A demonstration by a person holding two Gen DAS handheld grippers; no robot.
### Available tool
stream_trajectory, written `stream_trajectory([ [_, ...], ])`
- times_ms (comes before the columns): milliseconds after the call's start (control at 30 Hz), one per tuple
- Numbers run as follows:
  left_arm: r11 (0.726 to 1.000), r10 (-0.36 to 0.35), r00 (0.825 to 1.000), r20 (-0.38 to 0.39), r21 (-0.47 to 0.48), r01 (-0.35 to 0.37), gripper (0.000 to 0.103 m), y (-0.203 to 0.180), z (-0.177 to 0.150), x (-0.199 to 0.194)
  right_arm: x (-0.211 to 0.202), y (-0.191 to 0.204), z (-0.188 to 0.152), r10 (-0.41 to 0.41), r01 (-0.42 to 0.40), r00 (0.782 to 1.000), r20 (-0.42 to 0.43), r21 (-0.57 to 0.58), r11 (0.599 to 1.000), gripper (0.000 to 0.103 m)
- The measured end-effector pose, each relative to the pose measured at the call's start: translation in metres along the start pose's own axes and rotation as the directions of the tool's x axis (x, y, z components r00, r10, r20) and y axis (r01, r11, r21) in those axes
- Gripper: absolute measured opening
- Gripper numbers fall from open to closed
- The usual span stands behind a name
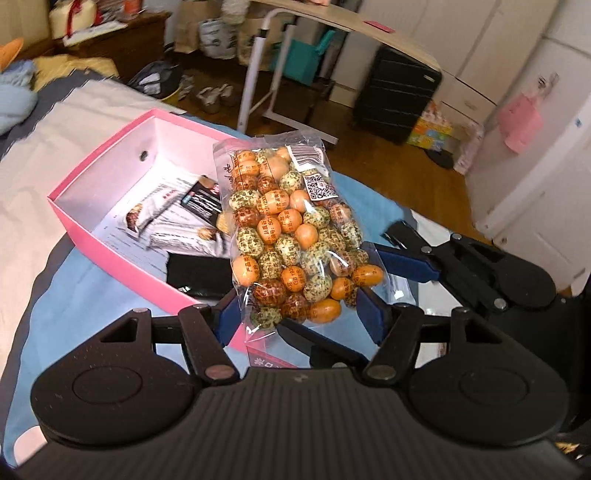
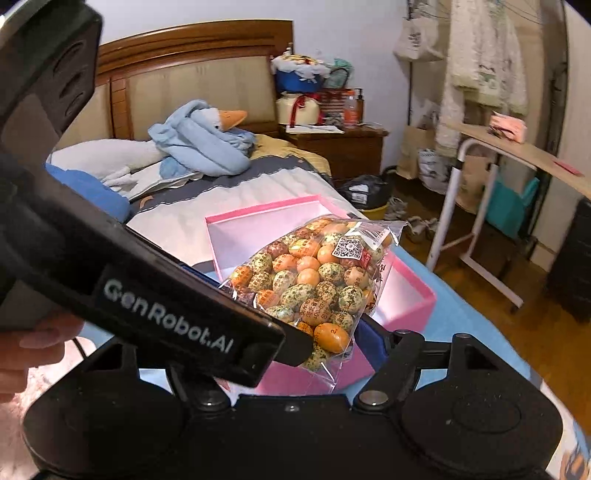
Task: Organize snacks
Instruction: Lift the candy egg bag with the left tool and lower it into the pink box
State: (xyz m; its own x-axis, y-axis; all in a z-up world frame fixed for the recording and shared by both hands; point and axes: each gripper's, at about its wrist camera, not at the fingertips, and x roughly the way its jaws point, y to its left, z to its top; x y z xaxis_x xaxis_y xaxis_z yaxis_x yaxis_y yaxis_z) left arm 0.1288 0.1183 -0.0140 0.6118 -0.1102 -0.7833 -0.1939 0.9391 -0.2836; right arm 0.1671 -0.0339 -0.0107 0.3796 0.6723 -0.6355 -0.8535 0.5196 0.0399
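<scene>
A black suitcase (image 1: pixel 397 98) stands on the wooden floor (image 1: pixel 424 177) under a white-legged side table (image 1: pixel 332 22). On the bed (image 2: pixel 207 199), a plush goose (image 2: pixel 207 122) wrapped in light blue cloth lies near the wooden headboard (image 2: pixel 192 55). A cluttered nightstand (image 2: pixel 340 144) stands beside it.

A lived-in home bedroom is shown. A bed (image 2: pixel 229 199) with a wooden padded headboard (image 2: pixel 192 74), a nightstand (image 2: pixel 340 147) and a plush goose (image 2: pixel 207 125) are seen, while clothes (image 2: pixel 480 55) are hung by a wall and shoes (image 1: pixel 216 98) and a black suitcase (image 1: pixel 397 96) are left on the wood floor (image 1: pixel 424 192).
</scene>
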Motion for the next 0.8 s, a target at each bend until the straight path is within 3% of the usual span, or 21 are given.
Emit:
stream_trajectory([
  [300, 0.983, 0.081, 0.995, -0.065, -0.159, -0.09, 0.063, 0.032, 0.056, 0.043, 0.058, -0.022, 0.032, 0.055, -0.055, 0.998, -0.006, -0.161, 0.985, 0.077],
  [433, 0.965, 0.075, 0.994, -0.074, -0.245, -0.091, 0.064, 0.045, 0.076, 0.065, 0.079, -0.044, 0.05, 0.08, -0.083, 0.996, -0.025, -0.13, 0.988, 0.077],
  [600, 0.949, 0.069, 0.994, -0.089, -0.3, -0.092, 0.064, 0.06, 0.065, 0.085, 0.102, -0.046, 0.051, 0.139, -0.159, 0.983, -0.116, -0.184, 0.97, 0.077],
  [700, 0.916, 0.036, 0.993, -0.113, -0.393, -0.078, 0.065, 0.074, 0.059, 0.097, 0.112, -0.046, 0.045, 0.171, -0.199, 0.974, -0.146, -0.207, 0.958, 0.077],
  [800, 0.905, 0.015, 0.992, -0.123, -0.419, -0.066, 0.065, 0.08, 0.057, 0.11, 0.121, -0.052, 0.044, 0.182, -0.21, 0.97, -0.162, -0.178, 0.961, 0.076],
])
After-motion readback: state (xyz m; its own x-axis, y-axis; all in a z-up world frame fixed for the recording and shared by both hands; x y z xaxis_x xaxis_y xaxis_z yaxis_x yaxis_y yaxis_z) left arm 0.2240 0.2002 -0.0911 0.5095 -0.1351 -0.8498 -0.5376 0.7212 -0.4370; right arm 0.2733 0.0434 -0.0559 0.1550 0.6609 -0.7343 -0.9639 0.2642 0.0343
